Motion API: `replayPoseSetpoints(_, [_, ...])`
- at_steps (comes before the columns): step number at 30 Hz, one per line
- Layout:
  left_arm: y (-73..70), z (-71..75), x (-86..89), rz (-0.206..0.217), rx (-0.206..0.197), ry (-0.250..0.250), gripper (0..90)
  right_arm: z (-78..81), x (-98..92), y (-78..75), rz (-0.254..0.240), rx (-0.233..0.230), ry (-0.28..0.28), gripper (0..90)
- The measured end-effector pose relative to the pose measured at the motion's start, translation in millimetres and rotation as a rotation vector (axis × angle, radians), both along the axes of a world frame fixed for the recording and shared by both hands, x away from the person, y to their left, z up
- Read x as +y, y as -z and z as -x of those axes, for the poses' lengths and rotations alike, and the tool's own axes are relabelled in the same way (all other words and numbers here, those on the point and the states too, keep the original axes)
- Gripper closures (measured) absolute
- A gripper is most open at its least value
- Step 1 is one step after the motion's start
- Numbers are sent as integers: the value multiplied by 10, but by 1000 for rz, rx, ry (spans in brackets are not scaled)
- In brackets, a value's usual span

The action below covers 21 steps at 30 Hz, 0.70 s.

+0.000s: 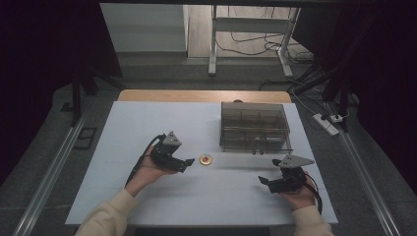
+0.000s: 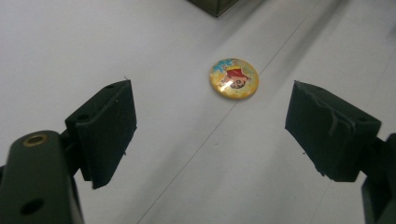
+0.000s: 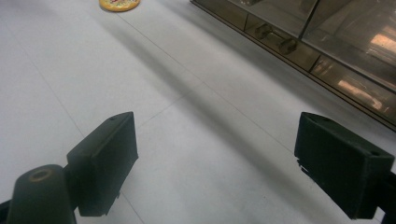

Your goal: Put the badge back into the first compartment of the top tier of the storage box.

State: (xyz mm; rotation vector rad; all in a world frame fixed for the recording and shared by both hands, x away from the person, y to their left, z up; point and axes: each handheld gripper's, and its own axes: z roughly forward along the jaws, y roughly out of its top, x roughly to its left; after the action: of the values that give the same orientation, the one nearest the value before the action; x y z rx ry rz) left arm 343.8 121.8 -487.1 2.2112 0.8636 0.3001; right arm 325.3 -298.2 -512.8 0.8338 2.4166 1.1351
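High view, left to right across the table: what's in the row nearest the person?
left gripper → round yellow badge → right gripper. The clear drawer box sits farther back, above the gap between badge and right gripper, so it is left out of the row.

Grey floor (image 1: 162, 69), white desk frame (image 1: 251, 29), cables, dark curtains (image 1: 44, 44).
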Motion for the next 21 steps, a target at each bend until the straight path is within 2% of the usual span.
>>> replayPoseSetpoints(21, [-62, -94, -155, -13, 5, 46, 164, 4, 1, -3, 0, -5, -2, 133])
